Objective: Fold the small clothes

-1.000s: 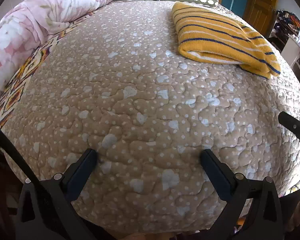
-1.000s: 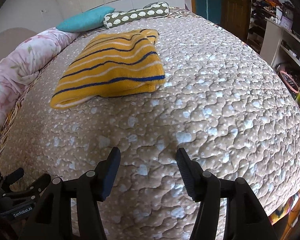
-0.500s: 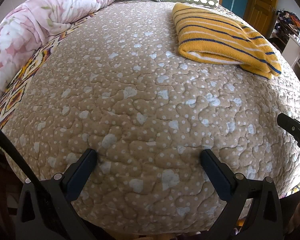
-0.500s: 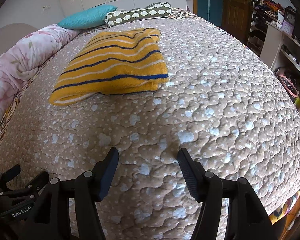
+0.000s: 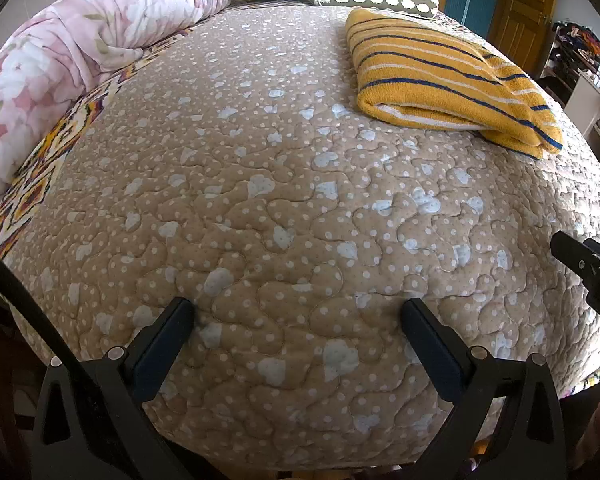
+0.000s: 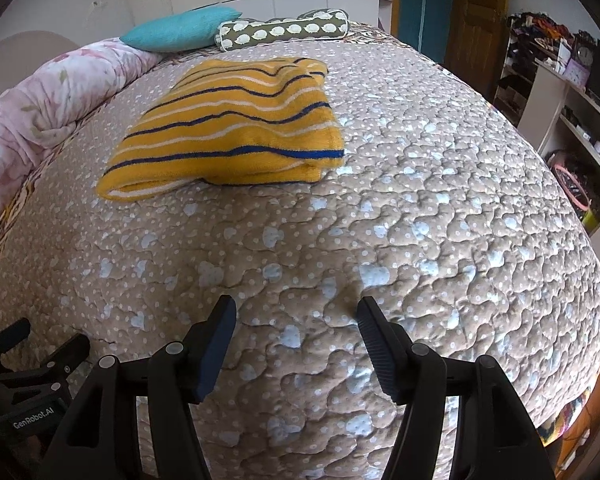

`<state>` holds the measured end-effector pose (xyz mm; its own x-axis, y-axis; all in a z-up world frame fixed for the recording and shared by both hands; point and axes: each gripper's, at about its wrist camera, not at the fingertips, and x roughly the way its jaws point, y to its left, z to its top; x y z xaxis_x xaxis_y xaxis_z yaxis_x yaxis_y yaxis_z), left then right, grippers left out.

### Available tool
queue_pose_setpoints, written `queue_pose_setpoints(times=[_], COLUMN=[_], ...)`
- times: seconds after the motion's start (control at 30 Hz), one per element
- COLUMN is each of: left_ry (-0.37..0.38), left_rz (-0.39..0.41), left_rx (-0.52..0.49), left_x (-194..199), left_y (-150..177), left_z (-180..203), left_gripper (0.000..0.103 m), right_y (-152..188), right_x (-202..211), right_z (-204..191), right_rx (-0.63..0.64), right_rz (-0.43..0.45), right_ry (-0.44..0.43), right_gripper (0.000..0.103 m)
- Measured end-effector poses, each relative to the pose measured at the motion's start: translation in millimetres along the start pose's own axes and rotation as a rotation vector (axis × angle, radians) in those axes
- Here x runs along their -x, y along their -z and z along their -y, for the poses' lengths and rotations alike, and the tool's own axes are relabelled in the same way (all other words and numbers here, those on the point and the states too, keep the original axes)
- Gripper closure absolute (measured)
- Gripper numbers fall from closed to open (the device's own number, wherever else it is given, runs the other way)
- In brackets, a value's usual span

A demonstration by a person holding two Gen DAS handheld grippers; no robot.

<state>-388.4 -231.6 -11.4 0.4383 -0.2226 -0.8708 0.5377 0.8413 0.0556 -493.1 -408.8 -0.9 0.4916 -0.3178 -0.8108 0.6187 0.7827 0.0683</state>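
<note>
A yellow garment with blue and white stripes (image 5: 444, 76) lies folded on the beige quilted bed (image 5: 284, 208), at the far right in the left wrist view and at the far centre-left in the right wrist view (image 6: 236, 128). My left gripper (image 5: 298, 312) is open and empty, low over the near part of the bed, well short of the garment. My right gripper (image 6: 296, 312) is open and empty, also over the near bed. The right gripper shows at the right edge of the left wrist view (image 5: 588, 272). The left gripper shows at the lower left of the right wrist view (image 6: 28, 356).
A pink floral duvet (image 5: 60, 64) is rolled along the bed's left side. A teal pillow (image 6: 180, 32) and a patterned bolster (image 6: 284, 32) lie at the head. Shelves with clutter (image 6: 572, 92) and a wooden door (image 6: 476, 16) stand to the right.
Both grippers have drawn back and risen slightly, so the garment sits a little farther away in the views. Both stay open; the garment has not moved.
</note>
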Motion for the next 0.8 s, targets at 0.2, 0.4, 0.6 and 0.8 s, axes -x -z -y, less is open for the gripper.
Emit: queue_pose_setpoints(times=[0.2, 0.4, 0.6, 0.8], left_ry=[0.000, -0.001, -0.001, -0.002], left_rz=[0.000, 0.001, 0.004, 0.005], left_rx=[-0.001, -0.001, -0.001, -0.001], left_x=[0.3, 0.6, 1.0, 0.8], left_y=[0.0, 0.1, -0.4, 0.2], left_z=[-0.1, 0.4, 0.0, 0.3], left_gripper=[0.000, 0.000, 0.000, 0.000], right_y=[0.6, 1.9, 3.5, 4.8], right_x=[0.4, -0.2, -0.1, 1.0], right_z=[-1.2, -4.1, -6.4, -8.4], right_rx=[0.012, 0.025, 0.041, 0.045], right_rz=[0.004, 0.006, 0.009, 0.016], right_ry=[0.012, 0.020, 0.026, 0.031], right_gripper=[0.033, 0.032, 0.030, 0.030])
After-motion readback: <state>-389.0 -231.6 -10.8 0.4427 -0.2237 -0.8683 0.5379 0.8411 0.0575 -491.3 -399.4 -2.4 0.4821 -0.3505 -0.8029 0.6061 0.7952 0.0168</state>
